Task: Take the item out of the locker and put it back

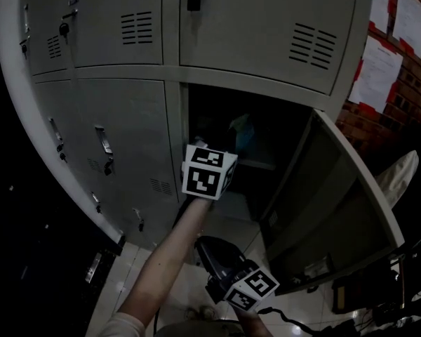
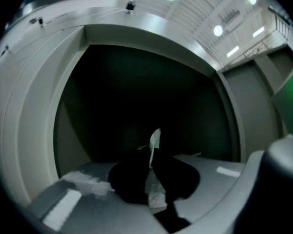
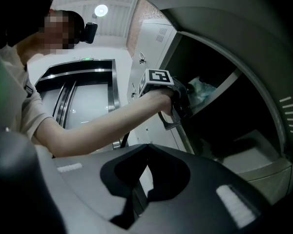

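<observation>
— Left gripper [image 2: 153,149] first: how does it stand?

— Its jaws are drawn almost together, and I see a thin pale fold of the item [image 2: 155,139] pinched upright between them. In my head view the left arm [image 1: 165,258] reaches level into the open compartment.

— Take me through the scene, big things first.

— Grey lockers [image 1: 119,118] fill most of my head view. One compartment [image 1: 295,142] in the lower row is open and dark inside. Its door [image 1: 340,209] hangs out to the right. A shelf [image 1: 258,164] crosses the compartment, and the item rests on it, pale bluish and crumpled like a bag. The right gripper view shows it right at the left gripper's front end.

— And the other one?

— Right gripper [image 3: 146,146] sits low, outside the compartment and beneath my left arm. Its jaws touch at the tips with nothing between them, and it looks up at that arm.

— Anything smaller?

— Paper sheets [image 1: 375,72] are pinned to the brick wall on the right. A padlock [image 1: 194,1] hangs on the upper locker above the open one.
</observation>
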The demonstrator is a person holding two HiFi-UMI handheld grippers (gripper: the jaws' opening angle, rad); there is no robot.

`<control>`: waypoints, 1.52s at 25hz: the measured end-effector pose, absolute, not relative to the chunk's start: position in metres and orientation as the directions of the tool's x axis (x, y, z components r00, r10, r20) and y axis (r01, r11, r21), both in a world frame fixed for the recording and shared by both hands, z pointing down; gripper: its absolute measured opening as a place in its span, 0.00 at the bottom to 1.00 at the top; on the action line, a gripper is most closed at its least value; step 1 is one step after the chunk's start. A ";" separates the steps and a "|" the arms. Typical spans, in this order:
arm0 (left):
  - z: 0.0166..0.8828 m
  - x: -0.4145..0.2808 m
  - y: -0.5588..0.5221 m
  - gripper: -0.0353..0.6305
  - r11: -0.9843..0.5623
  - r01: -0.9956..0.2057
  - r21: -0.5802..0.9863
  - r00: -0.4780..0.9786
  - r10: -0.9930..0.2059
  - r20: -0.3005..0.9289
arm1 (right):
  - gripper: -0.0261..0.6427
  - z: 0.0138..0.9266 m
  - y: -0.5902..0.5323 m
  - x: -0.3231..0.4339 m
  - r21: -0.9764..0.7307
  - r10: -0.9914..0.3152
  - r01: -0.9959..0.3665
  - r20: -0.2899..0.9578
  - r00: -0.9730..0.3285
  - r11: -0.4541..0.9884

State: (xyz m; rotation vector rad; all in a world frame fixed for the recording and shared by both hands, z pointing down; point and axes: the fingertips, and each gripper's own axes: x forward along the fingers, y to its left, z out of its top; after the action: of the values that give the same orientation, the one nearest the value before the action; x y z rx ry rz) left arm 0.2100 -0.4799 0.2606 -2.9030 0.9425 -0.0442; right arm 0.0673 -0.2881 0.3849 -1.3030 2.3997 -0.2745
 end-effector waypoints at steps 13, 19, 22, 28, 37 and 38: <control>0.241 0.187 -0.465 0.07 -0.799 -0.601 -0.036 0.798 -0.596 -0.088 | 0.03 0.384 -0.292 0.071 -0.353 -0.821 -0.741 -0.262 -0.508 0.571; 0.218 0.094 -0.377 0.07 -0.853 -0.520 0.038 0.804 -0.504 -0.315 | 0.03 0.383 -0.296 0.059 -0.356 -0.795 -0.711 -0.256 -0.549 0.606; 0.216 0.013 -0.335 0.07 -0.825 -0.558 0.088 0.735 -0.541 -0.409 | 0.03 0.383 -0.298 0.041 -0.353 -0.768 -0.683 -0.253 -0.589 0.640; 0.264 -0.152 -0.285 0.07 -0.465 -0.877 0.117 0.367 -0.808 -0.461 | 0.03 0.384 -0.299 0.006 -0.350 -0.710 -0.623 -0.245 -0.660 0.700; 0.317 -0.216 -0.252 0.06 -0.293 -0.929 0.226 0.182 -0.894 -0.410 | 0.03 0.382 -0.298 -0.018 -0.344 -0.676 -0.590 -0.243 -0.696 0.731; 0.317 -0.215 -0.252 0.06 -0.297 -0.927 0.229 0.184 -0.893 -0.411 | 0.03 0.382 -0.297 -0.018 -0.344 -0.677 -0.591 -0.241 -0.695 0.729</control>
State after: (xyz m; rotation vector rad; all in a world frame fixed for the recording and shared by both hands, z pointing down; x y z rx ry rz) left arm -0.2151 -0.2522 0.3168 -2.3617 1.8186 0.7362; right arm -0.0181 -0.2973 0.3824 -0.9828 2.5819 -0.3417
